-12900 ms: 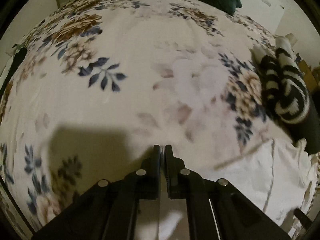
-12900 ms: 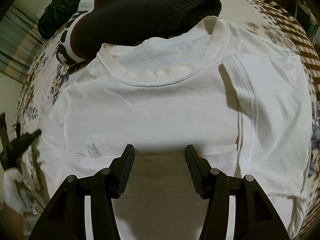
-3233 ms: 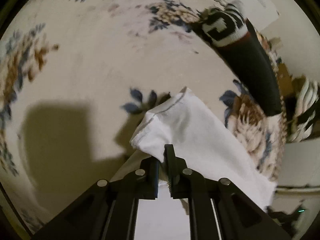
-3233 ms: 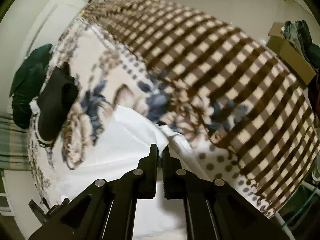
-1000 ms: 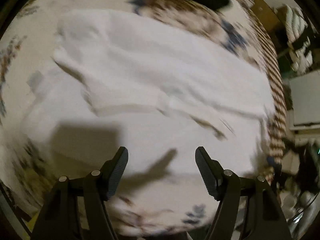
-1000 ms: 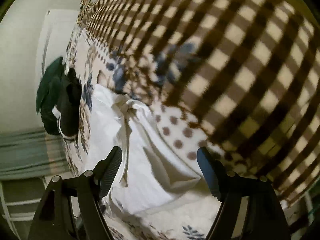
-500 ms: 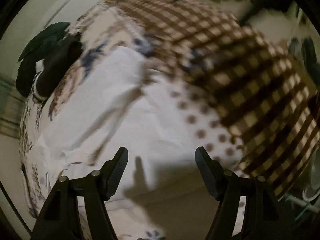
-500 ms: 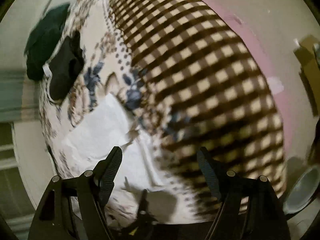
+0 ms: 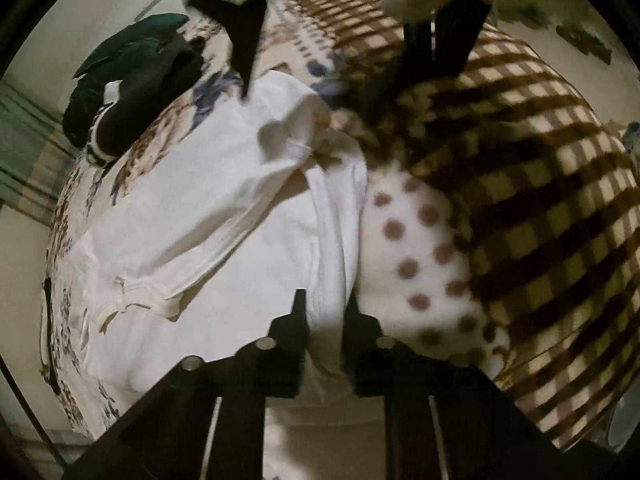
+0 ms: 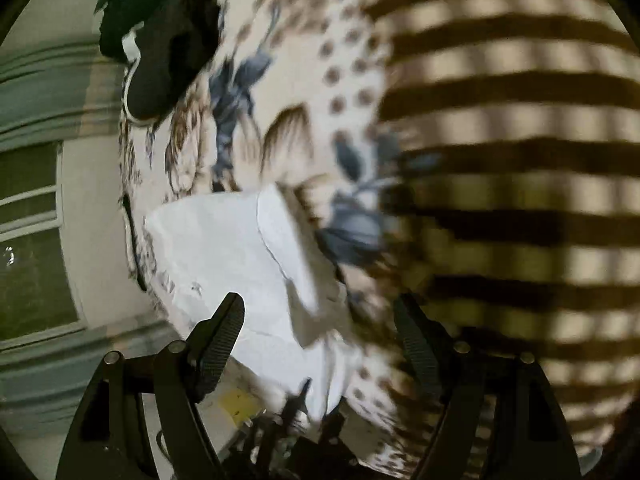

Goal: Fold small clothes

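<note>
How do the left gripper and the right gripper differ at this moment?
The left gripper has its jaws just closed on an edge of the white T-shirt; the right gripper has open jaws holding nothing. The left is down at the cloth; the right hangs above it. Both are black and aim down at the bed.

L wrist cam sits just behind the left gripper [image 9: 324, 312], tilted steeply down, very close over the white shirt [image 9: 208, 216], whose hem fills 6 o'clock. R wrist cam looks down along the right gripper [image 10: 320, 340] from farther back, blurred, shirt [image 10: 224, 240] at 7–8 o'clock. Both views share shirt, bed blanket [image 9: 540, 200] [image 10: 520, 160] w/ checks at 3 o'clock, and the dark clothes pile [image 9: 132, 80] [image 10: 168, 40] at 10–11 o'clock. Right gripper also shows in L view at 12 o'clock.
</note>
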